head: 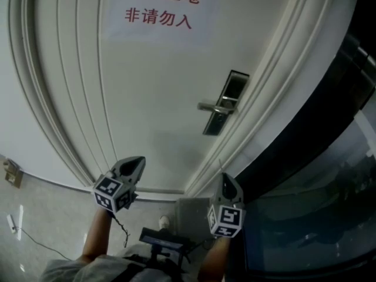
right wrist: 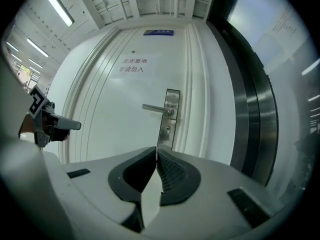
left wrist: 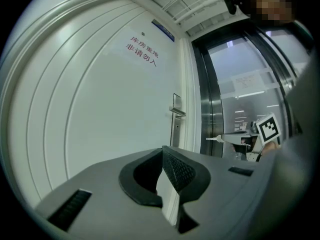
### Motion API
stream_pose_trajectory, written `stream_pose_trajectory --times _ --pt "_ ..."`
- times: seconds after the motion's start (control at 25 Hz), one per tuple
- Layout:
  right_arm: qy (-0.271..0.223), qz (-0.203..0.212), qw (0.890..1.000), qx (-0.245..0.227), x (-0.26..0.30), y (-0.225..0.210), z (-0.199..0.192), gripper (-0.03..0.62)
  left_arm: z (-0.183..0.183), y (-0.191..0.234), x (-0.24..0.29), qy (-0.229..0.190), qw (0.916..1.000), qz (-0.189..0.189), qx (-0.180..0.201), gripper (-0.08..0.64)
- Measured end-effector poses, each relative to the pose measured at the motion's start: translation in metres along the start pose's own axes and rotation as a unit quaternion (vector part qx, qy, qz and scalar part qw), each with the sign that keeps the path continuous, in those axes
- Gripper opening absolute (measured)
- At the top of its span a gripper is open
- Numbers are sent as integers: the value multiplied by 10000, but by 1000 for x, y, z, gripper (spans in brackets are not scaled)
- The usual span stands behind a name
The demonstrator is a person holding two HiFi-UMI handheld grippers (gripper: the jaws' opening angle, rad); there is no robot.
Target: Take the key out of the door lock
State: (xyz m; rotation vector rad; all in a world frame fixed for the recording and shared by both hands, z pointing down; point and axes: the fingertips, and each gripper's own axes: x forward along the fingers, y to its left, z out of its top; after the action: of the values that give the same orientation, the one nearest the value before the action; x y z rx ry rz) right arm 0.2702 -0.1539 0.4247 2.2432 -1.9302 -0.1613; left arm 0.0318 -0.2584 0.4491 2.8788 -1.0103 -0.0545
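A white door (head: 153, 93) bears a metal lock plate (head: 226, 101) with a lever handle (head: 212, 106) at its right side. In the right gripper view the lock plate (right wrist: 168, 119) has a small round keyhole (right wrist: 167, 129) below the handle (right wrist: 156, 108); it is too small to tell whether a key sits in it. My left gripper (head: 134, 164) and right gripper (head: 228, 183) both hang well short of the door, low and apart from the lock. The left gripper (left wrist: 163, 149) has its pads together with nothing between them. The right gripper (right wrist: 156, 150) is likewise shut and empty.
A paper sign with red characters (head: 163, 6) hangs high on the door. A dark metal and glass frame (head: 317, 157) runs to the right of the door. On the floor lie a small fitting (head: 12, 173) and a cable (head: 23, 231) at the left.
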Motion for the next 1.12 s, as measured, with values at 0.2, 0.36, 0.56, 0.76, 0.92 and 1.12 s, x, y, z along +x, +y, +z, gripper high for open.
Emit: stream_pose_trajectory --times 0.2,0.36,0.56,0.76,0.92,1.12 --pt "-19 23 9997 240 -18 8 0 20 2 -3 -15 -29 10000 45 49 8" --pt "-59 38 9994 339 -24 13 -1 20 3 -4 -21 -47 9999 50 143 8" --pt "-32 35 9995 318 -28 18 0 20 3 -4 -24 -90 9999 -9 127 8" --pt "-32 64 9996 270 -28 21 2 20 5 -5 -24 -139 9998 -64 104 8" --pt "-23 181 9996 237 -25 27 3 20 5 -2 -23 -125 9999 -66 82 8" --pt "11 197 9995 261 -22 32 4 20 3 2 -22 -89 9999 -50 47 8"
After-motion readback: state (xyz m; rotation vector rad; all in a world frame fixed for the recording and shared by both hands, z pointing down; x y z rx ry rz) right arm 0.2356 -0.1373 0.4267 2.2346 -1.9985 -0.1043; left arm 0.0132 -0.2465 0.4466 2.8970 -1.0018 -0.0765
